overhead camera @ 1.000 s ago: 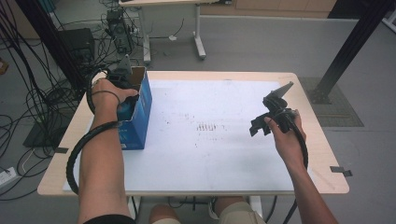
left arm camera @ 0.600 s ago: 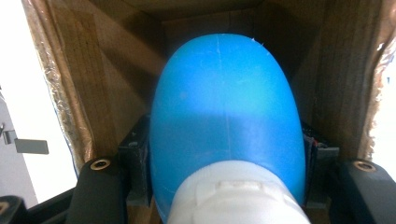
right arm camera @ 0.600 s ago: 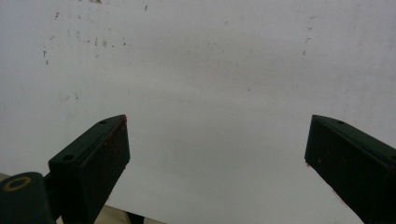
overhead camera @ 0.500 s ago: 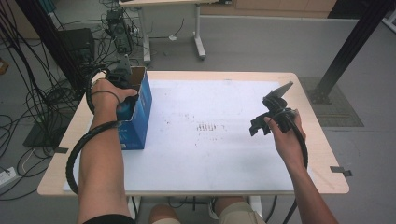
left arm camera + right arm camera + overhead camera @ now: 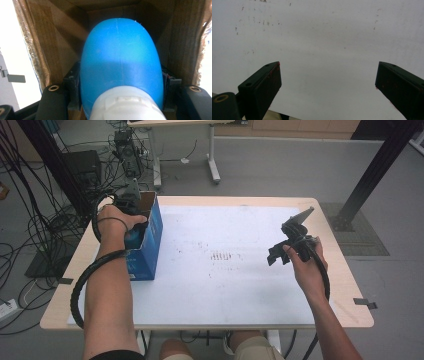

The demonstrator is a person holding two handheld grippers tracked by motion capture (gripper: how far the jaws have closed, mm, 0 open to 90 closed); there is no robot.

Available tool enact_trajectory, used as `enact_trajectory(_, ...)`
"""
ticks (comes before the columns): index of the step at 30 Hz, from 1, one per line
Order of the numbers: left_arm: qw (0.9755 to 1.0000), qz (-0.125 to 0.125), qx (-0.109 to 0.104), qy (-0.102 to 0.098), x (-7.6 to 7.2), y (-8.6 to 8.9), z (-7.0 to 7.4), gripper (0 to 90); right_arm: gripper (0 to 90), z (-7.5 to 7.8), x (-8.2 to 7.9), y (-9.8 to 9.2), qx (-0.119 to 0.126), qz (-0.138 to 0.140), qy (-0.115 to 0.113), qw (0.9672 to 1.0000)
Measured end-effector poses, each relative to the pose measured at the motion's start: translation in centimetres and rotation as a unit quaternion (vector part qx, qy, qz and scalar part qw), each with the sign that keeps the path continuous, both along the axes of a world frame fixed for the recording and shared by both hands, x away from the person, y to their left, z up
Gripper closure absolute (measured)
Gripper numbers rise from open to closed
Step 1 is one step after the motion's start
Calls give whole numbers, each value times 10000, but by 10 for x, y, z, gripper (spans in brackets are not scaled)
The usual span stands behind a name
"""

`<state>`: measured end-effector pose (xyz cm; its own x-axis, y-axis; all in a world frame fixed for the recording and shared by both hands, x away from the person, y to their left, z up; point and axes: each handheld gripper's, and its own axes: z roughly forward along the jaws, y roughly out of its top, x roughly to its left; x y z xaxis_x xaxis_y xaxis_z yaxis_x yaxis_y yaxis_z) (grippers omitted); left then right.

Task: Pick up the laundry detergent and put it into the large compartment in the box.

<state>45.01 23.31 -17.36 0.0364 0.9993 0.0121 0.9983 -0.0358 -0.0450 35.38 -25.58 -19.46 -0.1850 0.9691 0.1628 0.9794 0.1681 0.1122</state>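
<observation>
Left tongs (image 5: 120, 100) clamped tight on the blue bottle (image 5: 120, 62) inside the open blue box (image 5: 145, 240) at the surface's (image 5: 225, 290) left edge, right tongs (image 5: 328, 85) wide open, empty; probably mid-placement or pull-out, next needs a straight vertical move

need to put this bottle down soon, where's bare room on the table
The white mat is bare from the blue box across to the right hand-held gripper, and along the near edge between the forearms. The left edge is crowded: the box stands there, with the left hand-held gripper inside it, clamped on a blue bottle.
</observation>
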Motion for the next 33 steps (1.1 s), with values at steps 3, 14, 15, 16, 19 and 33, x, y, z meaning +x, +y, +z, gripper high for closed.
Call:
enact_trajectory(3, 10000, 4, -6, -7, 0, 0, 0, 372, 65, 0, 0, 0, 2, -1, -5, 10000)
enact_trajectory(14, 10000, -23, -12, 0, 0, 1, 0, 372, 65, 1, 0, 1, -1, -3, -14, 10000)
enact_trajectory(15, 10000, -23, -16, -5, 0, 2, 0, 372, 65, 1, 0, 1, -8, -6, -14, 10000)
enact_trajectory(16, 10000, -23, -16, -5, 0, 2, 0, 372, 65, 1, 0, 1, -17, 6, -22, 10000)
enact_trajectory(19, 10000, -23, -18, -2, 0, 2, 0, 372, 65, 2, 0, 2, -20, -12, -28, 10000)
enact_trajectory(33, 10000, -23, -26, -24, -1, 2, 0, 371, 65, 3, 0, 3, -17, 20, -30, 10000)
